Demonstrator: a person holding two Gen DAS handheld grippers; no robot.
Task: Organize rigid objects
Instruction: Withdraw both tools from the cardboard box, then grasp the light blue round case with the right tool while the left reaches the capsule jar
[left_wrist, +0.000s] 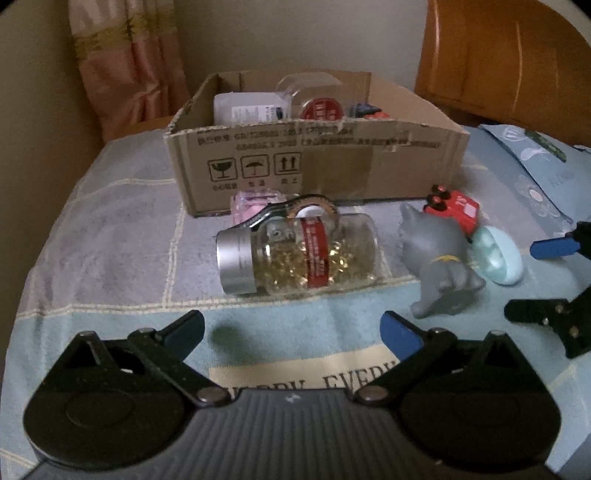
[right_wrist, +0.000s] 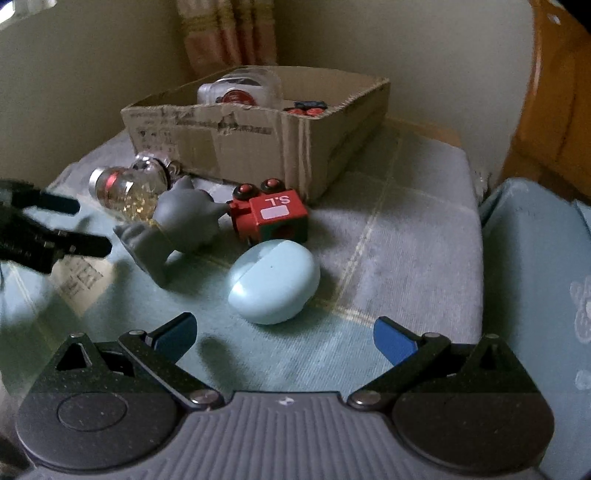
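Note:
A cardboard box (left_wrist: 369, 170) stands at the back of the cloth-covered table and holds bottles and small toys; it also shows in the right wrist view (right_wrist: 258, 147). In front of it lie a clear capsule bottle (left_wrist: 299, 254) with a silver cap, a pink item (left_wrist: 255, 203), a tape dispenser (left_wrist: 306, 205), a grey cat figure (left_wrist: 439, 258), a red toy vehicle (left_wrist: 458, 210) and a pale blue oval case (left_wrist: 498, 254). My left gripper (left_wrist: 291, 332) is open and empty, just short of the bottle. My right gripper (right_wrist: 284, 338) is open and empty, just short of the blue case (right_wrist: 273, 280).
A wooden headboard (left_wrist: 498, 55) stands at the back right and a curtain (left_wrist: 125, 66) hangs at the back left. A blue patterned pillow (right_wrist: 539, 277) lies at the right. The table's left edge drops off near the wall.

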